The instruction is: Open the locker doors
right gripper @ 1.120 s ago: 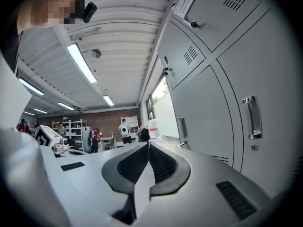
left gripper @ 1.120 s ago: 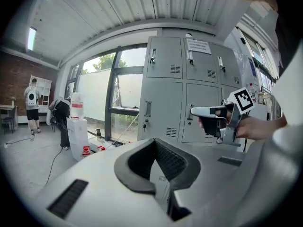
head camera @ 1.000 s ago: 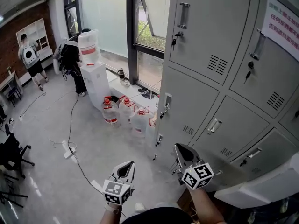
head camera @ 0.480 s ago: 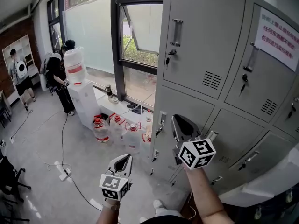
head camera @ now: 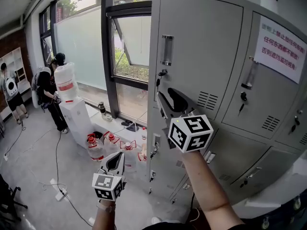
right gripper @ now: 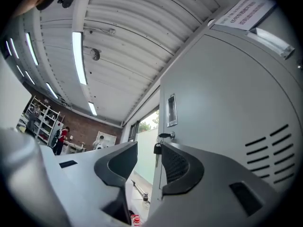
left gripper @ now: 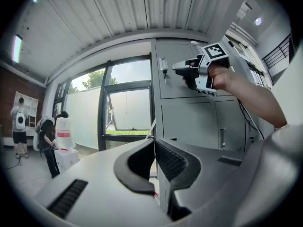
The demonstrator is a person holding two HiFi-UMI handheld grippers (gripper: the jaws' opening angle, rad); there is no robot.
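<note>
A bank of grey lockers point(head camera: 225, 143) fills the right side of the head view, all doors closed. The top-left door point(head camera: 206, 42) has a recessed handle point(head camera: 166, 50) and a key point(head camera: 161, 73) in its lock. My right gripper point(head camera: 163, 96) is raised just below and in front of that key. Its jaws are opening, and nothing is between them. In the right gripper view the key point(right gripper: 157, 148) and handle point(right gripper: 171, 110) show beyond the gap of the gripper point(right gripper: 149, 149). My left gripper point(head camera: 116, 161) hangs low, shut and empty, its jaws touching in its own view point(left gripper: 154, 144).
A water dispenser with a jug point(head camera: 67, 86) stands by the window at left, with several water bottles point(head camera: 98, 148) on the floor beside the lockers. A person point(head camera: 48, 92) stands next to the dispenser. A cable point(head camera: 60, 193) runs over the floor. A paper notice point(head camera: 280, 41) hangs on the second door.
My right gripper has risen from the lower lockers up to the top-left door's lock, and its jaws have parted. The left gripper stayed low and shut.
</note>
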